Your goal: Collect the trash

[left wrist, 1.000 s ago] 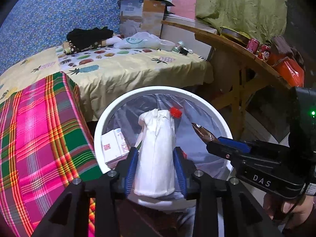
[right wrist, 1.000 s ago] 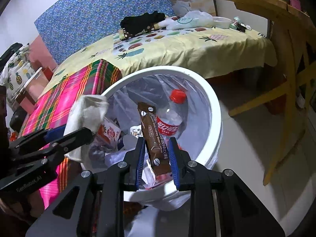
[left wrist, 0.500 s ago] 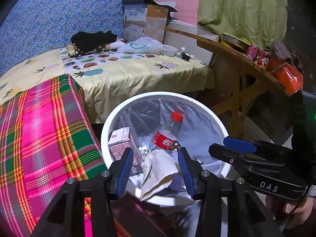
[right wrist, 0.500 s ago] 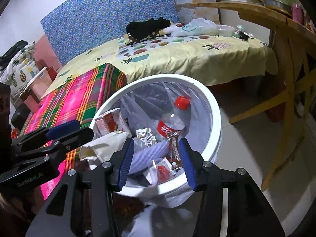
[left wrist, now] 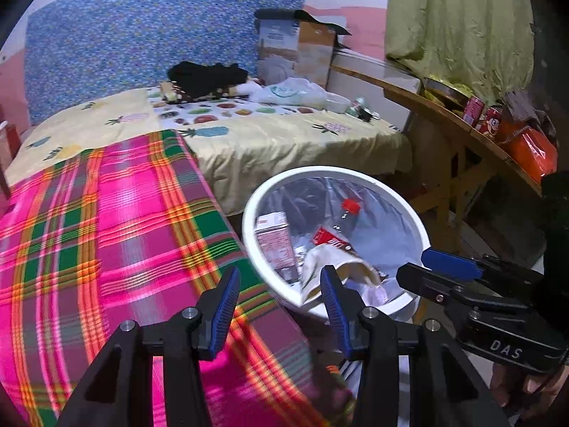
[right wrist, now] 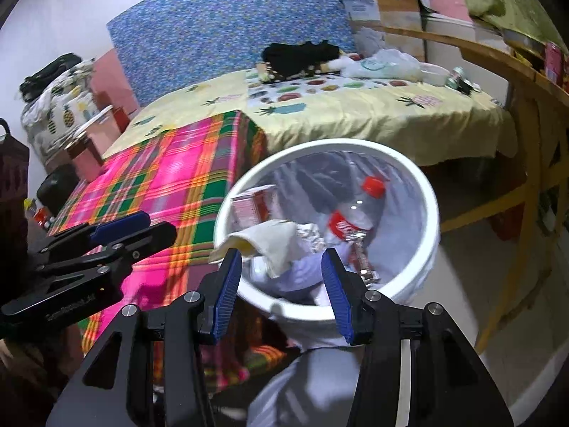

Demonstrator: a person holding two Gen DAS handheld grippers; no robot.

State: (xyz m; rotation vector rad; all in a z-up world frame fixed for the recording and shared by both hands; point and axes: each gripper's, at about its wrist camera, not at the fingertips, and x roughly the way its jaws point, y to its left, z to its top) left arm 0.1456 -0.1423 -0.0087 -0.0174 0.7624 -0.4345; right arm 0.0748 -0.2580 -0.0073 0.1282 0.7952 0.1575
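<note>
One round white plastic bin (right wrist: pixel 432 213) lined with a clear bag, standing on the floor just beside the bed — between the bed and one wooden bench (left wrist: pixel 441 114).

Contents of bin, counted:
- One clear plastic bottle with red cap and red label (right wrist: pixel 352 219), lying tilted, cap toward the far wall of the bin.
- One pink-and-white carton (left wrist: pixel 275 242), upright against the side nearest the bed.
- One crumpled white paper bag (right wrist: pixel 274 242), draped at the near rim, partly over the edge.
- One brown snack wrapper (right wrist: pixel 361 252), lying below the bottle's label.
- Further crumpled pieces beneath; number cannot be told.

Tongs, two sets:
- Left tongs (left wrist: pixel 279 306): blue-padded fingers spread apart, released, nothing between them; they hang over the edge of the bed, just left of the bin rim.
- Right tongs (right wrist: pixel 282 284): fingers likewise spread, released, holding nothing; they hang above the near rim of the bin.

Bed: one pink, green and orange plaid blanket (left wrist: pixel 106 235) at the near end; one yellow sheet printed with pineapples (left wrist: pixel 277 138) beyond it; on the sheet, one heap of black cloth (left wrist: pixel 206 76) and one white plastic bag (left wrist: pixel 288 90).

Bench top: two red cans (left wrist: pixel 483 117) — and one orange packet (left wrist: pixel 533 149) beside them.
</note>
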